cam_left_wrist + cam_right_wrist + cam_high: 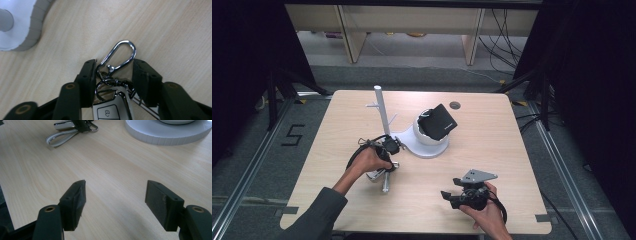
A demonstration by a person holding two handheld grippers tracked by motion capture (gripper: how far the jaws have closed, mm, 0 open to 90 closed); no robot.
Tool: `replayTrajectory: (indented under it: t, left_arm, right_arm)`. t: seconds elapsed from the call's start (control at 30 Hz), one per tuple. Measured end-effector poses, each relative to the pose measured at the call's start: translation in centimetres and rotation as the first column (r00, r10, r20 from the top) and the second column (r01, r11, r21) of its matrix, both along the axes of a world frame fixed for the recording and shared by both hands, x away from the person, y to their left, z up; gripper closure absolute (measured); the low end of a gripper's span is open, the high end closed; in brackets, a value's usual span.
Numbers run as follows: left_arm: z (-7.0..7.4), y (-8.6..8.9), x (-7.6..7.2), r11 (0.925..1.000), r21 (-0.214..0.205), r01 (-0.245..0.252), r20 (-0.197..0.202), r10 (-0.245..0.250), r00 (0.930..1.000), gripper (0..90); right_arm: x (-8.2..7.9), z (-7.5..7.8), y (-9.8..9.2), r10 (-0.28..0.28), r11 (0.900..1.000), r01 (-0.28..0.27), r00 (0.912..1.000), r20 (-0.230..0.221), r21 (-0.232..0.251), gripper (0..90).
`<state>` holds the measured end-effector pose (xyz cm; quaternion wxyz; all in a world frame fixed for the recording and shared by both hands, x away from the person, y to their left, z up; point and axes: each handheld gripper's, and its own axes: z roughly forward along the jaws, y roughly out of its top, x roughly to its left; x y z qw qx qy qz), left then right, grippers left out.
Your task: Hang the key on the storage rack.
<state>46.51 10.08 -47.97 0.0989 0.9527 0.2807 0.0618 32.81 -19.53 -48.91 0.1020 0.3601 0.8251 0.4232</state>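
A bunch of keys lies on the wooden table: a silver carabiner [120, 56], key rings and a silver key fob [112, 110]. My left gripper [115, 64] has its jaws pressed against both sides of the rings and fob, and the carabiner sticks out past the tips. From above, the left gripper [389, 147] is just left of the white stand, with the fob [377, 175] and its strap [385, 186] below it. My right gripper [449, 189] rests near the front edge, open and holding nothing [115, 192]. Far off it sees the strap [60, 137].
A white stand with a round base [412, 145] and a thin upright post [380, 107] occupies the table's middle. A white dome on it carries a tilted black box [439, 121]. The base edge [22, 27] is close to the left gripper. A cable hole [455, 105] sits near the far edge.
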Motion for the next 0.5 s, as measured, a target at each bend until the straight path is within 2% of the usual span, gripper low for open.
replayTrajectory:
  t: [0.1, 0.2, 0.27, 0.33, 0.43, 0.5]
  left_arm:
    - [0.09, -0.04, 0.17, 0.9999, 0.012, -0.012, -0.028, 0.012, 0.9995, 58.9]
    - [0.06, 0.04, 0.25, 0.9998, 0.006, -0.016, -0.041, 0.017, 0.999, 62.0]
    - [0.13, -0.13, 0.0, 0.9998, 0.021, 0.002, -0.058, -0.001, 0.9983, 67.1]
    - [0.17, -0.38, -0.31, 0.9985, 0.047, 0.03, -0.073, -0.026, 0.997, 68.5]
    - [0.15, -0.7, -0.59, 0.9969, 0.061, 0.05, -0.066, -0.046, 0.9968, 70.0]
    - [0.16, -0.89, -0.66, 0.995, 0.072, 0.069, -0.077, -0.063, 0.995, 70.3]
  right_arm:
    - [-0.01, -0.01, 0.02, 0.0, 1.0, 0.0, 1.0, 0.003, 0.001, 34.1]
    - [-0.11, -0.03, 0.09, -0.007, 1.0, 0.007, 1.0, -0.006, -0.006, 34.2]
    - [-0.1, -0.03, 0.15, -0.002, 1.0, 0.002, 1.0, -0.003, -0.008, 34.3]
    - [-0.14, -0.08, 0.24, 0.003, 1.0, -0.002, 1.0, 0.003, -0.009, 34.3]
    - [-0.08, -0.12, 0.23, 0.001, 0.9999, -0.001, 1.0, 0.0, -0.011, 34.3]
    - [-0.1, -0.14, 0.26, 0.004, 0.9999, -0.004, 1.0, -0.002, -0.011, 34.3]
